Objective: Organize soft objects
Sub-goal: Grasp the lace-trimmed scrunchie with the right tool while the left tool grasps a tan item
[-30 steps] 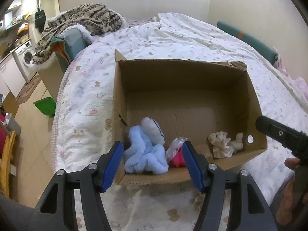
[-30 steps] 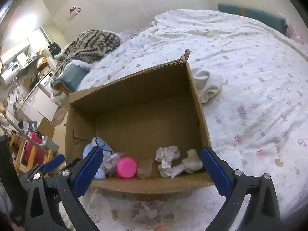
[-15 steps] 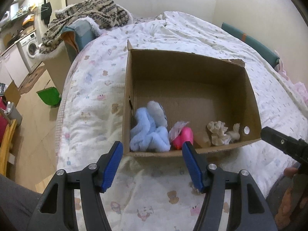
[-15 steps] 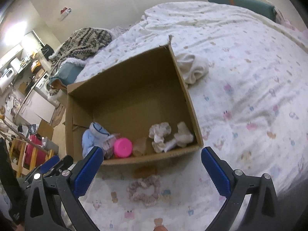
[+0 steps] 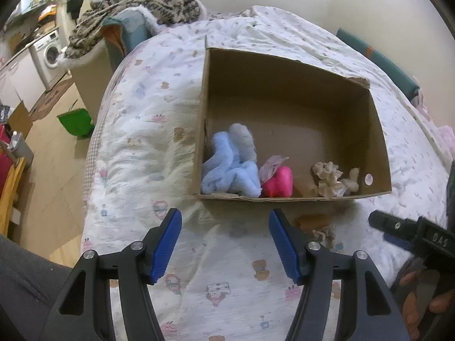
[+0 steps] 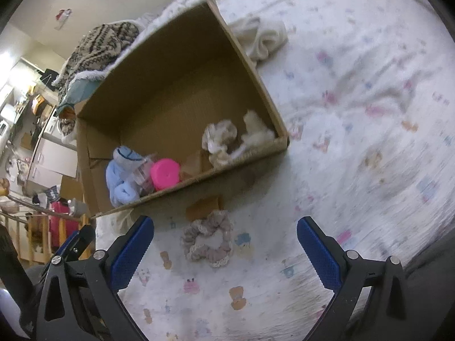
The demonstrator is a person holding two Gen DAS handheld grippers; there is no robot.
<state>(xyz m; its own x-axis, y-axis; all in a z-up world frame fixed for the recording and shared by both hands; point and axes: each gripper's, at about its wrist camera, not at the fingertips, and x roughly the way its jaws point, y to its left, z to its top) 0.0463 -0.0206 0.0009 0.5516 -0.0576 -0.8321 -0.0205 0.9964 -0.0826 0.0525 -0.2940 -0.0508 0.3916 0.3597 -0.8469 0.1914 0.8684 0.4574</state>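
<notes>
two grippers over the patterned white bedspread [image 6: 355,170]. my left gripper [image 5: 224,244] is spread with nothing between its blue pads. ahead, the open brown cardboard box [image 6: 182,91] holds a fluffy light-blue plush [image 5: 227,167], a pink round toy [image 5: 278,182] and a cream scrunchie [image 5: 327,176]. my right gripper [image 6: 224,253] is spread wide around a beige crocheted scrunchie [image 6: 207,238] lying just outside the box.

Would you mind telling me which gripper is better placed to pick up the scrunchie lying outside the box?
The right gripper: the scrunchie lies between its open jaws, while it sits off to the side of the left gripper.
</notes>
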